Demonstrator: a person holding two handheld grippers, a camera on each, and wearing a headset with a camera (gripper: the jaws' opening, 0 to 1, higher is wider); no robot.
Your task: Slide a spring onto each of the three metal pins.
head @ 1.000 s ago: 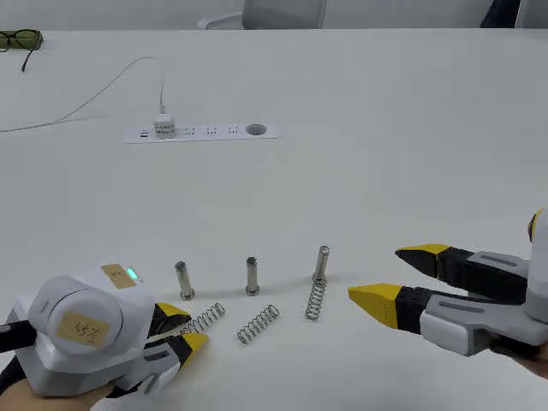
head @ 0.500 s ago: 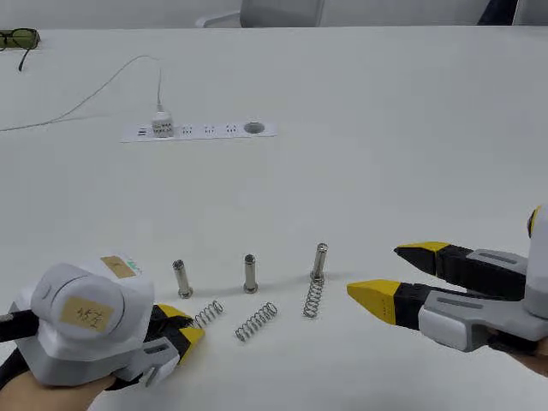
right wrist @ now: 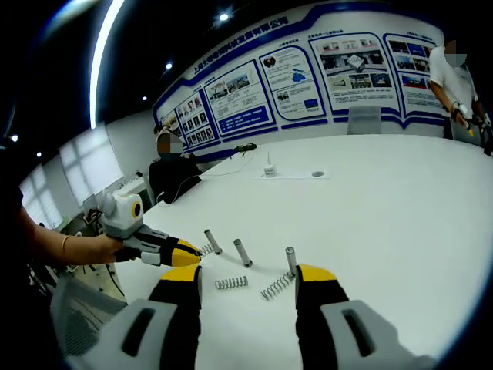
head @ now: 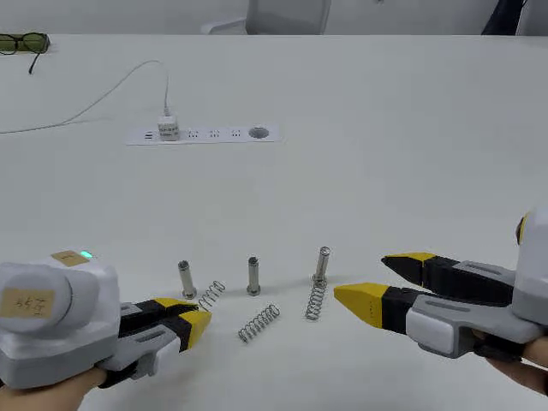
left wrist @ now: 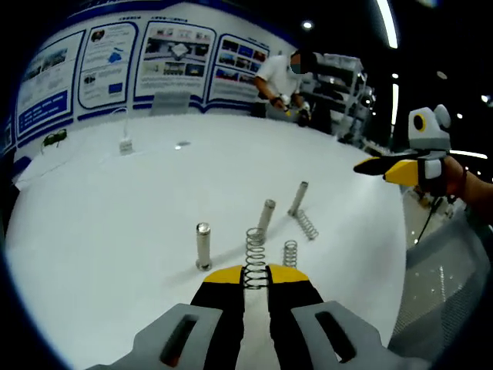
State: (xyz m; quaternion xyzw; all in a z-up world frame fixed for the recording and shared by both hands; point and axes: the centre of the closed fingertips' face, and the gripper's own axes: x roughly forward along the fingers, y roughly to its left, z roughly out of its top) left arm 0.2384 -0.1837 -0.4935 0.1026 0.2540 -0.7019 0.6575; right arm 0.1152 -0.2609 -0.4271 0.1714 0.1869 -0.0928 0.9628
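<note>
White workbench [head: 385,128]: left tongs [left wrist: 255,274] pinch a spring [left wrist: 255,248] just beside the leftmost pin [left wrist: 202,245]; right tongs [right wrist: 248,274] gape.

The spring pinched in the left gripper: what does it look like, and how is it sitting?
The spring is a short coil of thin, shiny wire, seemingly steel, with evenly spaced open turns. The left gripper is shut on its near end with both yellow tips, and the rest juts forward. It sits close beside the leftmost pin, on no pin yet. Whether its far end touches the white table is unclear.
</note>
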